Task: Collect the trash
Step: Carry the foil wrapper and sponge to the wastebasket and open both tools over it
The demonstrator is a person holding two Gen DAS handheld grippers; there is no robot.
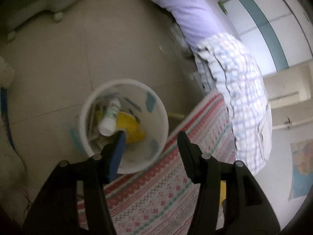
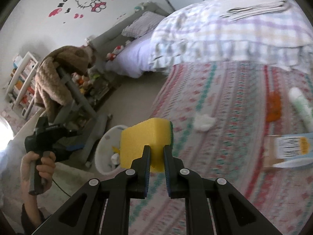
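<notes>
The white bin (image 1: 125,125) stands on the tiled floor (image 1: 58,58) just beside the edge of the bed, whose patterned sheet (image 1: 166,186) hangs next to the bin's rim; everything here is placed against that bin. The left gripper (image 1: 150,135) hovers above the bin's mouth with its jaws spread and nothing between them; one blue-padded finger sits over the bin's inside, the other over the sheet just past the rim. Inside the bin, beyond that blue pad, lie a white bottle with a green label (image 1: 110,117) and a yellow wrapper (image 1: 130,126), the bottle's cap end close to the fingertip but apart from it; more papers lie under them, too blurred to name.

The right gripper (image 2: 157,148) is pressed together on a yellow sponge (image 2: 143,137) with a green scouring face, pinching its near edge so the block sticks out ahead of the fingertips; in this view the sponge hangs partly over the bin (image 2: 105,152), at the bed's edge. The person's left hand (image 2: 37,168) holds the other gripper's handle on the far side of the bin from the bed.

Well away from the bin, on the sheet, lie a white wad (image 2: 204,122), an orange scrap (image 2: 273,105), a second white-and-green bottle (image 2: 302,105) and a pale blue carton (image 2: 289,148).
</notes>
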